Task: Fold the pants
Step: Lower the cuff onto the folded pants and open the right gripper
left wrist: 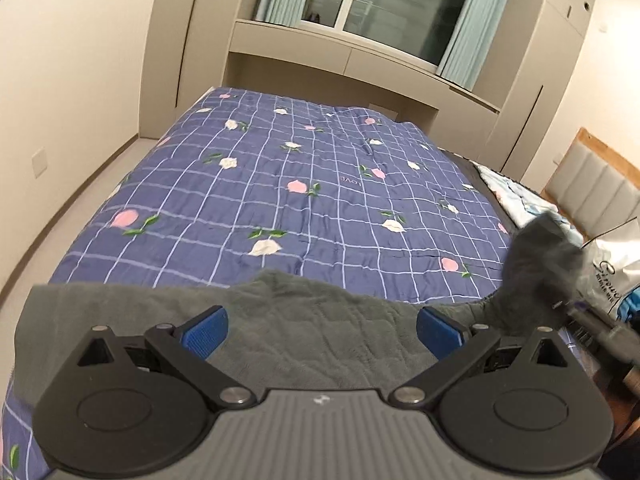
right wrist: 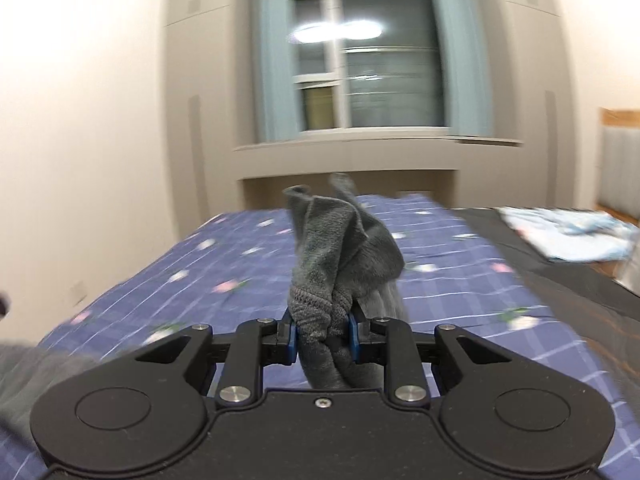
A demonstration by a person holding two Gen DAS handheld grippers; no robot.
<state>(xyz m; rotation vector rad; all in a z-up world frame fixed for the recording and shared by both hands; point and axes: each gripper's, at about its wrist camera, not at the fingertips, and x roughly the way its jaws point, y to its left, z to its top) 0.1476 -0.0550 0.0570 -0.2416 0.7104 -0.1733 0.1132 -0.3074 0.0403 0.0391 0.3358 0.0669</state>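
Note:
The grey fleece pants [left wrist: 280, 320] lie on the near edge of the bed, spread under my left gripper [left wrist: 322, 332], which hovers over them open and empty, blue pads [left wrist: 206, 334] wide apart. My right gripper [right wrist: 322, 338] is shut on a bunched cuff end of the pants [right wrist: 340, 248] and holds it lifted above the bed. In the left wrist view this lifted end [left wrist: 536, 264] rises blurred at the right, with the right gripper [left wrist: 592, 320] below it.
The bed has a blue checked quilt with flowers [left wrist: 300, 184]. A light blue folded cloth [right wrist: 568, 232] lies on the dark sheet at the far right. A white bag [left wrist: 616, 276] stands by the headboard [left wrist: 596, 184]. Window and cabinets stand beyond the bed.

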